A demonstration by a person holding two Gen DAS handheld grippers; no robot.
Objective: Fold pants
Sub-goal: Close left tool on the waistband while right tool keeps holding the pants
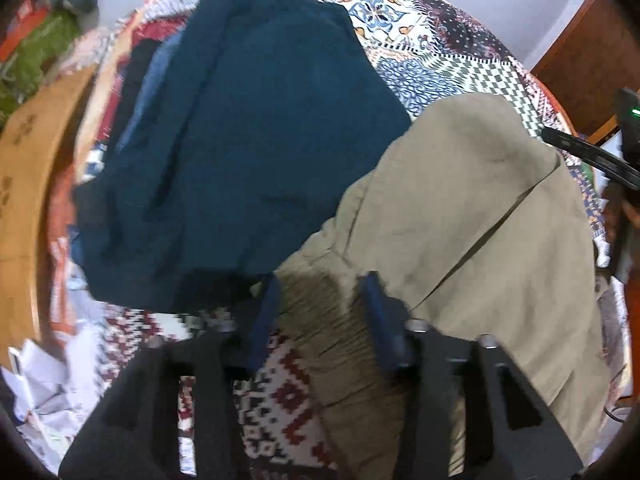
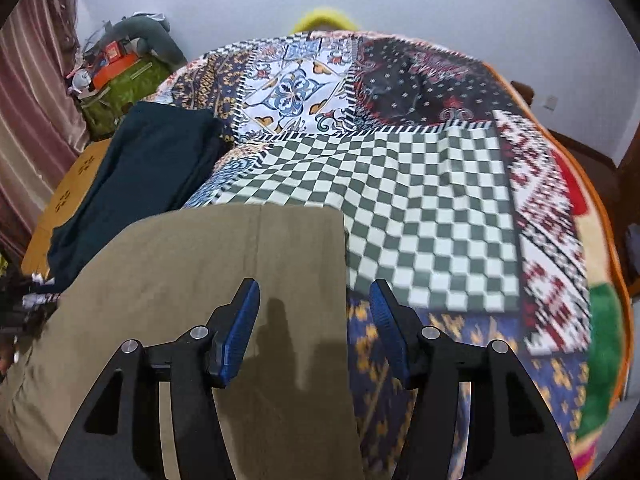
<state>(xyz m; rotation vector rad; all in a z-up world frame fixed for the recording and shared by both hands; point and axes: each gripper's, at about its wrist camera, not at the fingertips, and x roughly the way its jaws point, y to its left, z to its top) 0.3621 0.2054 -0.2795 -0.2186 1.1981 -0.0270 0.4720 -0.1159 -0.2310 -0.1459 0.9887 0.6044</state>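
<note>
As the soft, limp khaki cotton pants (image 2: 224,288) drape easily, grip at ribbed waistband, lower centre; L gripper (image 1: 320,308) and R gripper (image 2: 314,316) both spread wide, holding nothing.

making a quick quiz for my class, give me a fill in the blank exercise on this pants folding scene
1. The pants under both grippers are ____ in colour.
2. The stack of folded clothes beside them has a dark ____ garment on top.
3. The left gripper has the pants' ribbed ____ between its open fingers.
4. The right gripper is ____, straddling the pants' side edge over the patchwork bedspread.

Missing words: khaki; teal; waistband; open
</note>
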